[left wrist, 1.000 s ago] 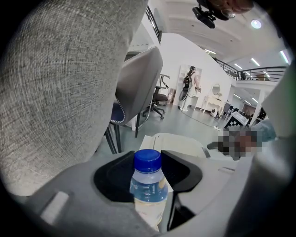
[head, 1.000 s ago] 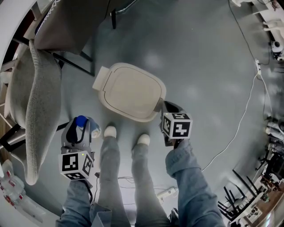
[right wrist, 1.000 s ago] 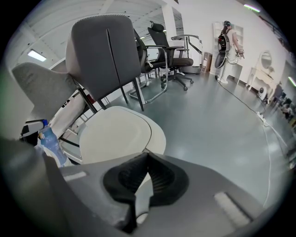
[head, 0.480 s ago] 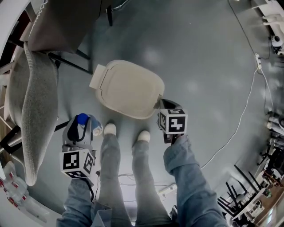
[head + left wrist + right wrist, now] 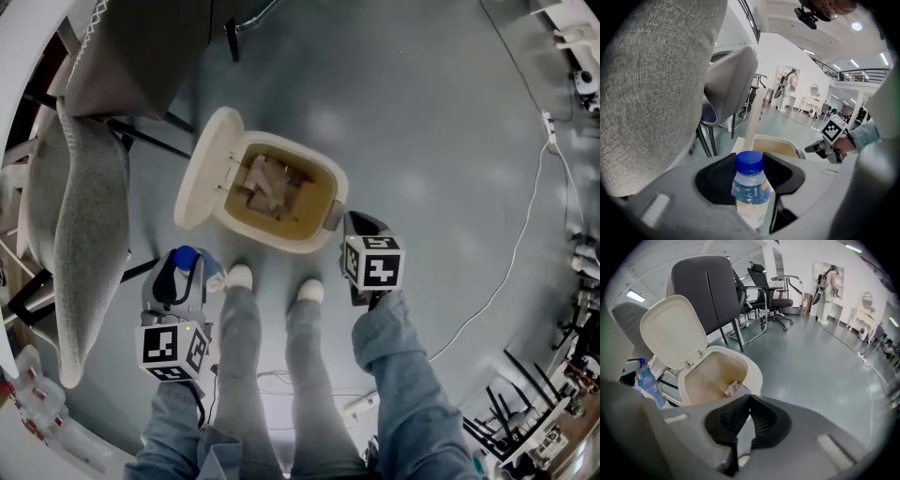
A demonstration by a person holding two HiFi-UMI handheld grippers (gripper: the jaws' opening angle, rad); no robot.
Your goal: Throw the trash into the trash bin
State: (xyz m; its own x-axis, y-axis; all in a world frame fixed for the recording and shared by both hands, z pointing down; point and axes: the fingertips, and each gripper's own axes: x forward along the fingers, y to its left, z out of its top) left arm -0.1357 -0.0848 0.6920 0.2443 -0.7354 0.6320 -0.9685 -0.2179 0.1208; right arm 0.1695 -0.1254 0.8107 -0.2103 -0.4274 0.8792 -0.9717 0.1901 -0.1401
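A clear plastic bottle (image 5: pixel 190 266) with a blue cap stands upright between the pads of my left gripper (image 5: pixel 184 268), which is shut on it. In the left gripper view the bottle (image 5: pixel 751 190) fills the gap between the jaws of the left gripper (image 5: pixel 750 169). The cream trash bin (image 5: pixel 309 241) stands on the floor ahead of the person's feet. Its lid (image 5: pixel 208 169) is up and paper scraps (image 5: pixel 269 184) lie inside. My right gripper (image 5: pixel 349 225) is shut on nothing, tips at the bin's near right corner. The right gripper view shows the open bin (image 5: pixel 751 369) just beyond the right gripper (image 5: pixel 750 399).
A grey chair (image 5: pixel 80 216) and a dark chair (image 5: pixel 141 56) stand to the left of the bin. A white cable (image 5: pixel 506 267) runs across the grey floor on the right. The person's shoes (image 5: pixel 239 277) are just short of the bin. Office chairs (image 5: pixel 773 296) stand farther off.
The bin's lid has swung up and open, and the scraps inside now show. Both grippers have kept their places, the left still on the bottle.
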